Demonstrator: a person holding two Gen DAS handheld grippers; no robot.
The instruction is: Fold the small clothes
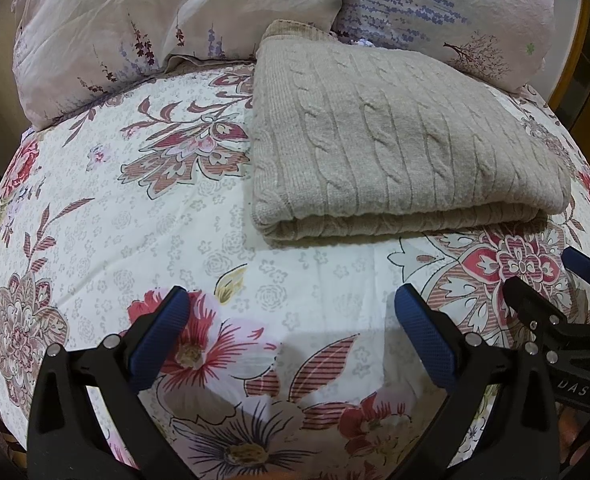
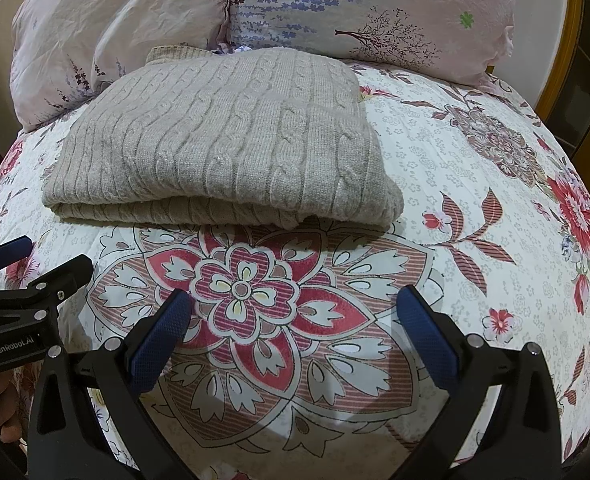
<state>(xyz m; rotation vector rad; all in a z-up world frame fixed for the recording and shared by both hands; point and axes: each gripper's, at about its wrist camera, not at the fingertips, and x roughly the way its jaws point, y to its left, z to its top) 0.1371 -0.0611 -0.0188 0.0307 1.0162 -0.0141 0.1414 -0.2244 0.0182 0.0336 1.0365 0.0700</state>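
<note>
A beige cable-knit sweater (image 1: 395, 144) lies folded into a thick rectangle on the floral bedsheet (image 1: 135, 220), its folded edge facing me. It also shows in the right wrist view (image 2: 223, 136). My left gripper (image 1: 291, 304) is open and empty, hovering over the sheet in front of the sweater's near left corner. My right gripper (image 2: 295, 304) is open and empty, over a large red flower print just in front of the sweater. Each gripper shows at the edge of the other's view: the right one (image 1: 543, 276), the left one (image 2: 43, 260).
Two pale floral pillows (image 1: 135, 20) (image 2: 375, 8) lean at the head of the bed, right behind the sweater. A yellow wooden frame (image 2: 575, 40) stands at the far right. The bedsheet (image 2: 475, 200) extends to the right of the sweater.
</note>
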